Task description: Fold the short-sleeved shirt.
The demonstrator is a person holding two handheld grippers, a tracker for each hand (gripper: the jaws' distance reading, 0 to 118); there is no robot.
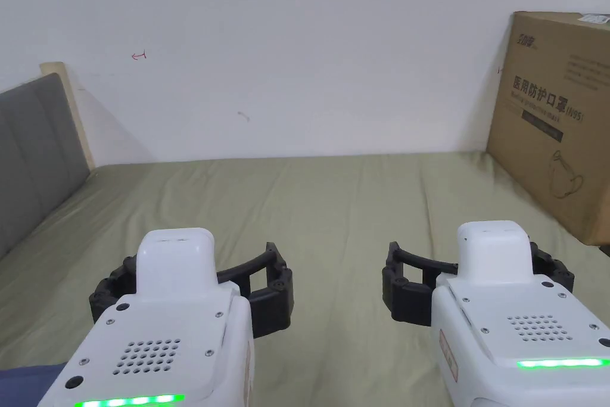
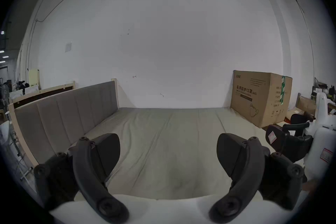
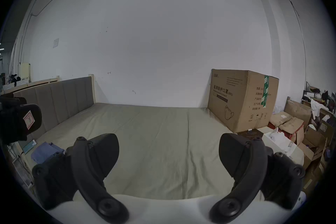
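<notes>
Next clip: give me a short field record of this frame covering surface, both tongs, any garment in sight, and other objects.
surface: bed with olive sheet, lightly creased
left tongs: open, holding nothing, above the sheet
right tongs: open, holding nothing, above the sheet
garment: blue fabric at the bed's near left edge; type cannot be told
other: cardboard box at far right; grey headboard at left

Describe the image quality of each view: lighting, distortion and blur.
Head view: bright, even light, straight lines, the bed sheet and cardboard box sharp. Left gripper view: dimmer, fisheye with a dark round border and a bowed wall; the left gripper, close to the lens, looks soft. Right gripper view: the same fisheye darkening, and the right gripper is slightly blurred.
</notes>
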